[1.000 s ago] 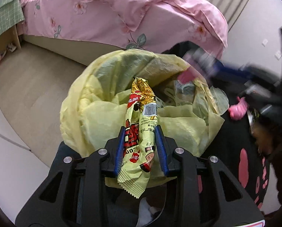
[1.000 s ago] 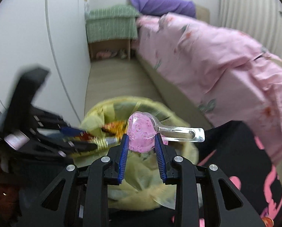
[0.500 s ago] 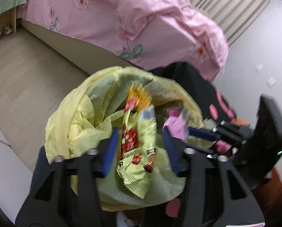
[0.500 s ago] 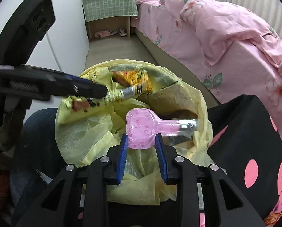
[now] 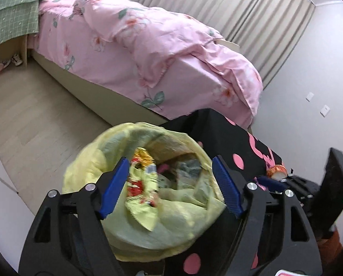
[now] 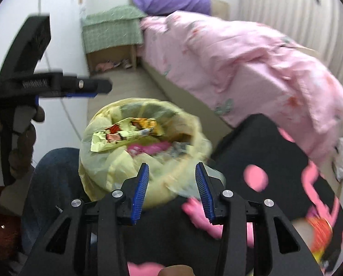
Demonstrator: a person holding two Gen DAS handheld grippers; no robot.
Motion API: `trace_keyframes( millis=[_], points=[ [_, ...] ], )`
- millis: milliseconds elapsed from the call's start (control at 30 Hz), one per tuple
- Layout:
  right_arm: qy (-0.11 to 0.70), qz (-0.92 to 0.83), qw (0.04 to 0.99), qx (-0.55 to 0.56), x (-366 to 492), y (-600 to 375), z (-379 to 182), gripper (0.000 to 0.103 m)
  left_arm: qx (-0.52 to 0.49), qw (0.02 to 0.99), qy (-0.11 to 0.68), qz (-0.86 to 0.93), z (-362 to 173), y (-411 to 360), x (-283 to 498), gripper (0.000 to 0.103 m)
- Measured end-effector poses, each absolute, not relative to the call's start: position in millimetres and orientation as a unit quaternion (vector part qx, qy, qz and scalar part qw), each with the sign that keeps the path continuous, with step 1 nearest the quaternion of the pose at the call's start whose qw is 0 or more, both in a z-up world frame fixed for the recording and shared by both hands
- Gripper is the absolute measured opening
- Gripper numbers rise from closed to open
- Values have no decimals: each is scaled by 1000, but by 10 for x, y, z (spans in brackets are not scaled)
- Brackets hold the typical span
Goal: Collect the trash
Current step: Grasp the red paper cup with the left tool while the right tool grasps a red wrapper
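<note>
- Left gripper (image 5: 169,185): jaws opening wide, pads clear of the yellow snack wrapper (image 5: 142,189), which sits blurred between them at the mouth of the yellow trash bag (image 5: 88,170).
- Right gripper (image 6: 172,193): jaws opening, nothing between the pads; pink blister pack (image 6: 148,148) lies inside the bag at 12 o'clock of the gripper.
- Right view: wrapper rests at the bag's 10 o'clock rim, partly over the edge.
- Risk: wrapper is light, crinkly foil-plastic; perched on the rim it could slide out onto the floor (image 5: 33,115) instead of in.
- Risk: bag is thin, floppy film with a slack, folded mouth; a gripper brushing it could collapse the opening or tip it.
- Risk: more trash seems to sit at 4 o'clock on the black pink-dotted cloth (image 6: 275,161); blurred, so hard to identify.
- Textures: bag wrinkled and translucent; blister pack glossy, rounded; gripper pads ribbed blue; bed (image 5: 148,53) quilt soft, pink floral.
</note>
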State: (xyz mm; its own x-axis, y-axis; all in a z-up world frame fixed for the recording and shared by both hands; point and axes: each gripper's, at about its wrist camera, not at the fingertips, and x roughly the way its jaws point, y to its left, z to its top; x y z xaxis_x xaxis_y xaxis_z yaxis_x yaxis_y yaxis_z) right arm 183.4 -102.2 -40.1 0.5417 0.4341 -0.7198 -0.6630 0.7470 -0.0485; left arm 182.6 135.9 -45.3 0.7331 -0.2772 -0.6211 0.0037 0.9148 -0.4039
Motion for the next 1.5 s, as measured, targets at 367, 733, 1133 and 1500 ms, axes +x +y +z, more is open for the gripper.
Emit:
trace_keyframes(
  millis=[367,733,1133,1500],
  points=[
    [304,138,938,-91,1187,-2818,-59,53,-107,908,356,-192,-473,40,1700,71],
    [337,32,941,-28,792,-3972,-344,53,61,889,317,-325,-434,-1468,1908,71],
    [356,4,934,-12,758,-4233,-766,53,9,862,402,-308,-793,-1804,2488,53],
    [345,14,938,-14,832,-4000,-735,53,-3,877,380,-293,-272,-1417,1923,52]
  ],
)
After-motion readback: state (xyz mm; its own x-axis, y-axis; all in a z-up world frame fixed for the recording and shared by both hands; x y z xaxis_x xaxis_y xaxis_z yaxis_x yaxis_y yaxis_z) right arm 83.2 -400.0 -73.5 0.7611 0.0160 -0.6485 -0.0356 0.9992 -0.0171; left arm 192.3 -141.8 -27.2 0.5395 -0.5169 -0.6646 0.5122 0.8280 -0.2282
